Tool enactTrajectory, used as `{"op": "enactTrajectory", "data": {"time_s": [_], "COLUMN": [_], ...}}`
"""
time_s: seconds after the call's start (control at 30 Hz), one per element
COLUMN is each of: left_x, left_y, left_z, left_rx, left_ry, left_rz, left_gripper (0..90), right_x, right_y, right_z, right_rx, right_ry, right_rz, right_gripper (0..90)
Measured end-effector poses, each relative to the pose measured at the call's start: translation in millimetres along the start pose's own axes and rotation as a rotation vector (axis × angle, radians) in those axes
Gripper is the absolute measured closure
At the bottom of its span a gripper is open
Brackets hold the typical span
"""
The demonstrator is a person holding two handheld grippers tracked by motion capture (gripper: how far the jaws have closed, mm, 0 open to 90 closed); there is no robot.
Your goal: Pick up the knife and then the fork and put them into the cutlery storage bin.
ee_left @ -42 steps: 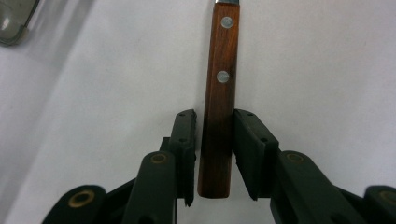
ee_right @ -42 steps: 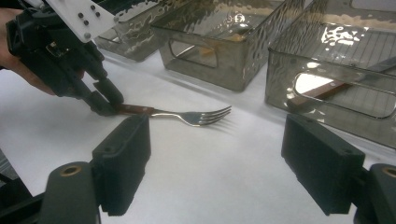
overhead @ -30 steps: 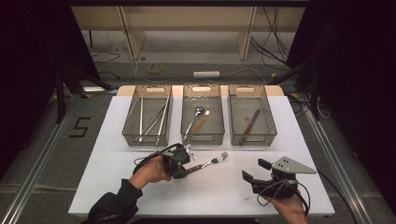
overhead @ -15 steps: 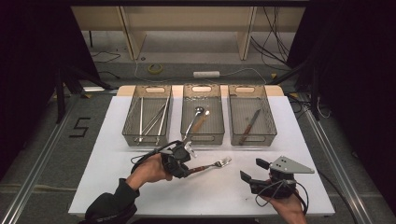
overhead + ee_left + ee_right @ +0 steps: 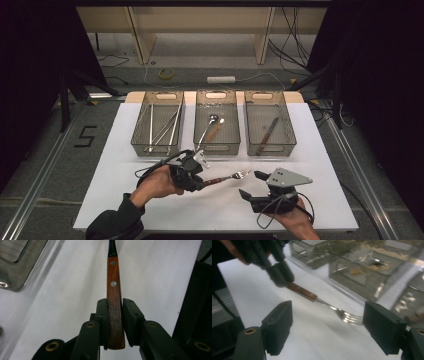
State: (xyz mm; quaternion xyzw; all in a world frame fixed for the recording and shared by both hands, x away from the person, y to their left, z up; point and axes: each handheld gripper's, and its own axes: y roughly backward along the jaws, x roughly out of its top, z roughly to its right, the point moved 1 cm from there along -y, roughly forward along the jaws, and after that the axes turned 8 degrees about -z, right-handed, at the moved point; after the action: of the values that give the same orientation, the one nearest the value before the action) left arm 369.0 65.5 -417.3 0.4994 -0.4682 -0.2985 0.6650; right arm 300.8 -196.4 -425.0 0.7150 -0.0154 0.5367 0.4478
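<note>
On the white table point(image 5: 115, 165), three wire baskets point(image 5: 157, 125) line the upper middle of the high view. Below them, left of centre, the left gripper point(image 5: 192, 175) clamps the wooden handle of a fork point(image 5: 227, 178), held above the tabletop. Its long axis runs rightward, tines aimed at the right gripper point(image 5: 252, 185), whose jaws stand wide apart, holding nothing, lower right

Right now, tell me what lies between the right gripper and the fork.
Nothing: in the high view only bare white table separates the right gripper from the fork, which the left gripper holds by its wooden handle.
</note>
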Motion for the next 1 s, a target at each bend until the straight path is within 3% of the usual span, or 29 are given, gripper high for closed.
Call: {"op": "enactTrajectory", "data": {"time_s": [0.27,0.43,0.63,0.7,1.0], "left_x": [-4.0,-4.9,-8.3,-8.7,-9.4], "left_y": [7.5,12.0,14.0,14.3,14.3], "left_z": [5.7,10.4,13.4,14.7,17.4], "left_rx": [-0.026,-0.04,-0.054,-0.059,-0.07], "left_ry": [0.009,0.013,0.016,0.016,0.023], "left_rz": [0.011,0.013,0.008,0.007,0.003], "left_gripper": [75.2,75.2,75.2,75.2,75.2], "right_x": [17.6,22.6,25.9,25.8,24.1], "right_y": [-30.0,-52.9,-70.3,-76.4,-91.2], "right_z": [-19.5,-29.4,-37.2,-39.7,-48.9], "right_rx": [0.06,0.04,0.062,0.045,0.003], "right_ry": [0.136,0.233,0.299,0.336,0.471], "right_rz": [-0.051,-0.111,-0.143,-0.16,-0.2], "right_gripper": [25.3,25.3,26.4,26.7,46.1]}}
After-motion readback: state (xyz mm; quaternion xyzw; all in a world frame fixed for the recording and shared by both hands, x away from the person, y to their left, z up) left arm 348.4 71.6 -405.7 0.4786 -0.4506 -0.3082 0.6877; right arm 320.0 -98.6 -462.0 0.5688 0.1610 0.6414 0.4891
